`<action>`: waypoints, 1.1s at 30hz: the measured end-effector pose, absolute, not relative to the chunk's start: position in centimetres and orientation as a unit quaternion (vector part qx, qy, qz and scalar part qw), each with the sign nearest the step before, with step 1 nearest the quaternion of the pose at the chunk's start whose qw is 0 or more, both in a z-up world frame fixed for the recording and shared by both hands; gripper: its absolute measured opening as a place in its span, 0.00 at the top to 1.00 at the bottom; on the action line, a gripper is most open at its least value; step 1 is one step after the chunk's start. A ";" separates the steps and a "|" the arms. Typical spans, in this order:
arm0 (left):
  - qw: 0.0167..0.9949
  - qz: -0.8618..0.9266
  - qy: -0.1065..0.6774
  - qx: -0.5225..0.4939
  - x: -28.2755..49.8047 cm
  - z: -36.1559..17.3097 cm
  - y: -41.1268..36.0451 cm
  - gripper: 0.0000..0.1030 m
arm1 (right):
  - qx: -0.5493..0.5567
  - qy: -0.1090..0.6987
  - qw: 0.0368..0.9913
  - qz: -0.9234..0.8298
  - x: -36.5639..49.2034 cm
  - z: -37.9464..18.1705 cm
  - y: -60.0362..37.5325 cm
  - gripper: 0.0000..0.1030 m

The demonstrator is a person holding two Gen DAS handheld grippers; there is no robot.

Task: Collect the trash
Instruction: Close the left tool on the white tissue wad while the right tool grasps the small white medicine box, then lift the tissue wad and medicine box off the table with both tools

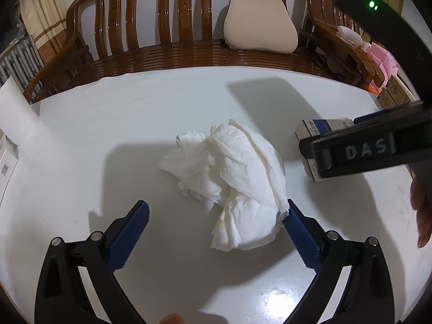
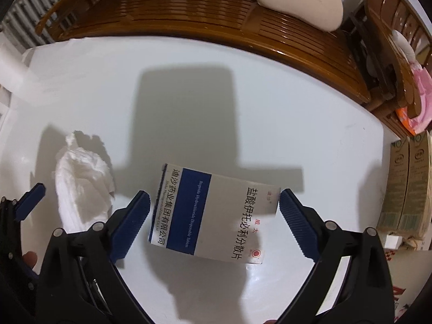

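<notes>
A: Left wrist view, entry one. The left gripper (image 1: 216, 216) stands with its jaws spread wide over the white table (image 1: 108, 124). A crumpled tissue (image 1: 232, 181) lies on the table between the blue pads (image 1: 129, 235). The right-hand pad touches the tissue's lower edge; the left-hand pad is well apart from it. Nothing is clamped.

B: Noted. Other items in that view?

A: A small medicine box (image 1: 313, 131) sits on the table to the right of the tissue, partly hidden behind the black body of the right gripper. A wooden bench (image 1: 172, 40) runs behind the table, with a cream cushion (image 1: 260, 24) leaning on its backrest. A fingertip shows at the bottom edge.

B: Right wrist view?

A: Entry two. The right gripper (image 2: 214, 208) points steeply down, jaws released and wide. The medicine box (image 2: 213, 213) lies flat on the table between its pads, blue and white with black print. The right pad sits just beside the box's corner; whether it touches cannot be told. The left pad stands just clear of the box.

B: The tissue there?

A: At the left, on the table, near the left gripper's pad. Green cartons (image 2: 407, 181) stand at the right edge of the table.
</notes>
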State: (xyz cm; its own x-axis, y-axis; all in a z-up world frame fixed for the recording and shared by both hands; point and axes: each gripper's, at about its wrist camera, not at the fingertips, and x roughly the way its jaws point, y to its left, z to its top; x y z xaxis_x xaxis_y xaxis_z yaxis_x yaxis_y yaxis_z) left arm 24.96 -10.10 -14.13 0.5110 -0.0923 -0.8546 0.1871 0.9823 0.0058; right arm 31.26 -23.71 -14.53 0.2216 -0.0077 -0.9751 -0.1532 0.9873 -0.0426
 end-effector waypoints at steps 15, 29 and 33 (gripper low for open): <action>0.869 -0.083 0.486 0.046 25.0 -14.3 -10.2 0.43 | -0.039 0.616 0.785 0.049 30.8 -15.1 -24.0 0.17; 0.868 -0.104 0.486 0.013 24.8 -13.9 -9.4 0.87 | -0.028 0.614 0.787 0.049 31.0 -15.1 -24.2 0.18; 0.867 -0.104 0.486 0.021 24.6 -13.8 -9.7 0.88 | -0.020 0.613 0.789 0.048 31.0 -15.0 -24.5 0.19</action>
State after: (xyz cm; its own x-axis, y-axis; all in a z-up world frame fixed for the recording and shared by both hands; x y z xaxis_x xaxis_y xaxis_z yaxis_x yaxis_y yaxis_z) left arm 24.60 -9.65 -13.77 0.5051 -0.1600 -0.8481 0.2011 0.9774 -0.0647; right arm 31.03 -24.51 -15.03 0.2446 0.0507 -0.9683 -0.1002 0.9946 0.0268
